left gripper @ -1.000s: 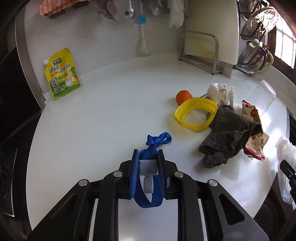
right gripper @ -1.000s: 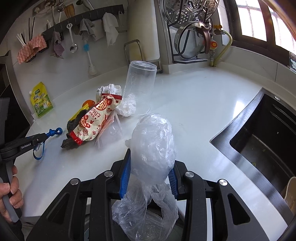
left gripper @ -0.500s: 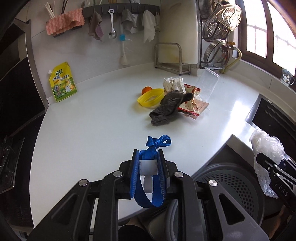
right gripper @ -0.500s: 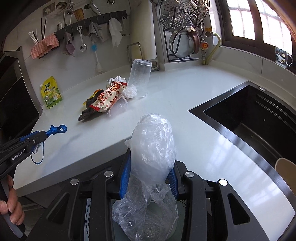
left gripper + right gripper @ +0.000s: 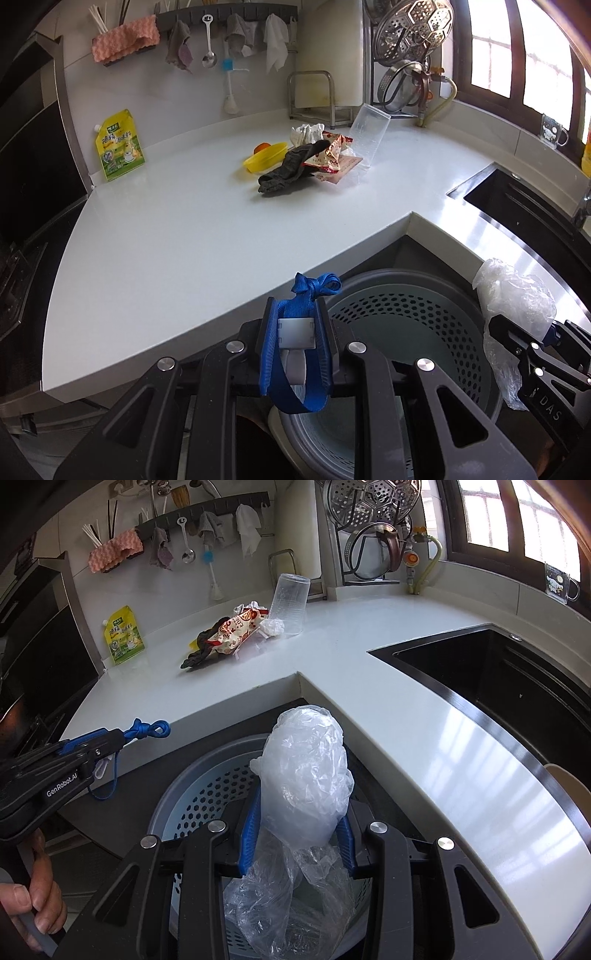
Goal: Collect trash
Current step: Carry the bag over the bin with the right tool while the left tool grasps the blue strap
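White corner countertop (image 5: 207, 229) in a small kitchen lay ahead of both grippers, with a dark sink (image 5: 491, 686) to the right and a round grey perforated bin (image 5: 399, 332) standing below the counter's inner corner. The left gripper (image 5: 295, 325) was clenched on a knotted blue fabric strap (image 5: 295, 354), whose loop hung beneath the fingers and whose knot stood just ahead of them, at the bin's near-left rim. The right gripper (image 5: 295, 830) was clamped on a crumpled clear plastic bag (image 5: 306, 782), directly over the bin's mouth, the bag's loose tail drooping into the opening.

Likely hazards, judged from this arrangement:
1. The strap sat close to the rim rather than over the centre; if released there, it could catch on the edge or fall outside the bin.
2. The thin film might cling to the blue finger pads (image 5: 248, 827) when the jaws parted, and be carried back out.
3. The two tools stood near each other over one opening; a hasty release could bring them into contact.

Well ahead on the counter remained a heap: a dark grey rag (image 5: 291, 166), a red-and-white printed snack wrapper (image 5: 330, 155), a yellow plastic ring-shaped lid (image 5: 264, 157), crumpled white paper (image 5: 304, 133) and a tall clear plastic cup (image 5: 369, 133). Further trips appeared necessary.
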### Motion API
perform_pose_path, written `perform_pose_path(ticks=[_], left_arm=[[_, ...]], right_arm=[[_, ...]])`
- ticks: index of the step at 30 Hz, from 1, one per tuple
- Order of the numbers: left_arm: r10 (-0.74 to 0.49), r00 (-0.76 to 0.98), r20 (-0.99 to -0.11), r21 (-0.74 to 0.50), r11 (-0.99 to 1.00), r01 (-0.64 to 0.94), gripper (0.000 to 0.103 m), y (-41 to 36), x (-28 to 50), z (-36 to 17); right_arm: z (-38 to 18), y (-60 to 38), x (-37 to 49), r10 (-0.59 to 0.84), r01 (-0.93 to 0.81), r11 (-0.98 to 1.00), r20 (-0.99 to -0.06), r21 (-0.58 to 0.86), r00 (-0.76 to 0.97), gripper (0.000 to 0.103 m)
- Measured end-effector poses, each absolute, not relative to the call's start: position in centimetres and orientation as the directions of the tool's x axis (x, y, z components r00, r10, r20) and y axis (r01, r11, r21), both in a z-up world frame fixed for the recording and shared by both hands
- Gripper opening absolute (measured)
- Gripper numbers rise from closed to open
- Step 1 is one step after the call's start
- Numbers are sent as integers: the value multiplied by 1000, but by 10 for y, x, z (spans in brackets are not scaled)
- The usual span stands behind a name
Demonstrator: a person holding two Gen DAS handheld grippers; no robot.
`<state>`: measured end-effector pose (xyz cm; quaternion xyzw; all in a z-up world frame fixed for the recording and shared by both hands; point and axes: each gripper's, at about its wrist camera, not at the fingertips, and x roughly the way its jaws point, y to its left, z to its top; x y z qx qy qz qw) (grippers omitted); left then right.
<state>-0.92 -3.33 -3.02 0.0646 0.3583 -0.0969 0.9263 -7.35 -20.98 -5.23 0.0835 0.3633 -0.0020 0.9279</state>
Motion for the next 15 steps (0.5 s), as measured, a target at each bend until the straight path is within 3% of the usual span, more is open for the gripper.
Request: perform_pose_path(ticks=[15], left_arm=[[-155, 640, -753, 27, 964, 264, 21, -50, -16, -73]], right_arm=[[-90, -211, -76, 108, 54, 980, -747, 189, 656, 35]])
